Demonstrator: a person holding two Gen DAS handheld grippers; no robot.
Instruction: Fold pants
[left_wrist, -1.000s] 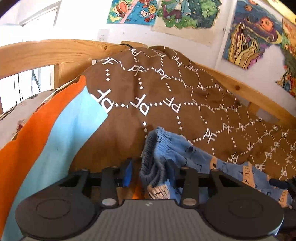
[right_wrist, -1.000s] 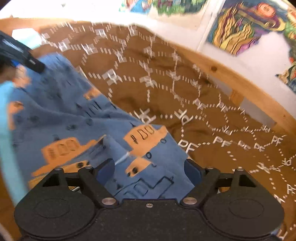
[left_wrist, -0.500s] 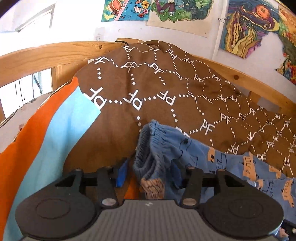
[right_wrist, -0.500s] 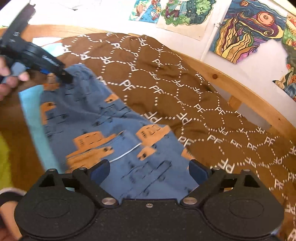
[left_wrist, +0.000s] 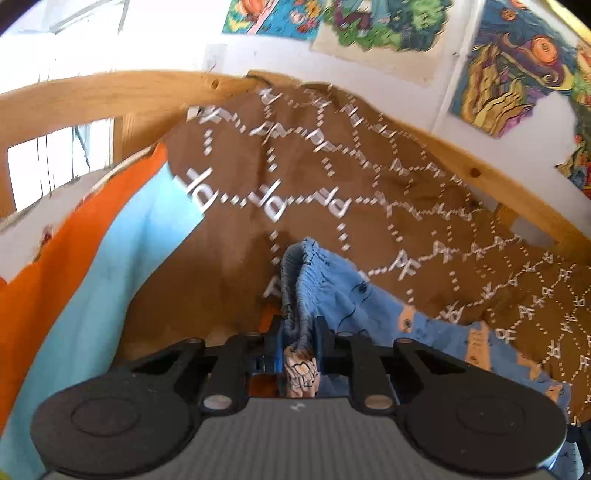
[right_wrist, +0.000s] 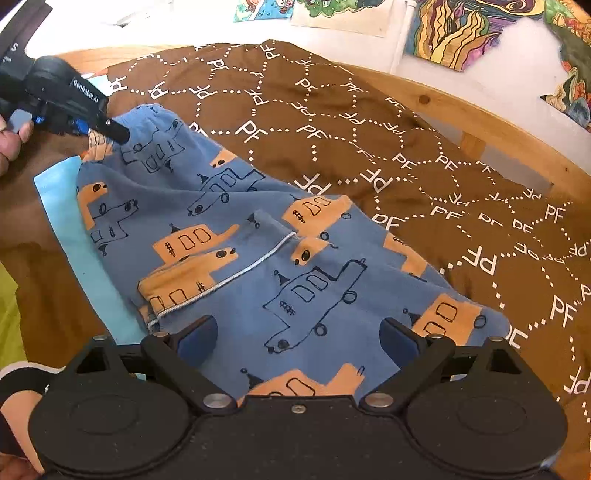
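Blue child's pants with orange and outlined vehicle prints lie spread on a brown bedspread. My left gripper is shut on the gathered waistband of the pants; from the right wrist view it pinches the far left corner. My right gripper is open, its fingers astride the near leg end of the pants, not closed on the cloth.
The brown bedspread has white "PF" hexagons. Light blue and orange fabric lies at the left. A wooden bed rail curves behind, with posters on the white wall. A light blue strip lies beside the pants.
My left gripper's fingers have closed onto the waistband. The pants now lie flatter and more spread out under my right gripper, which stays open.
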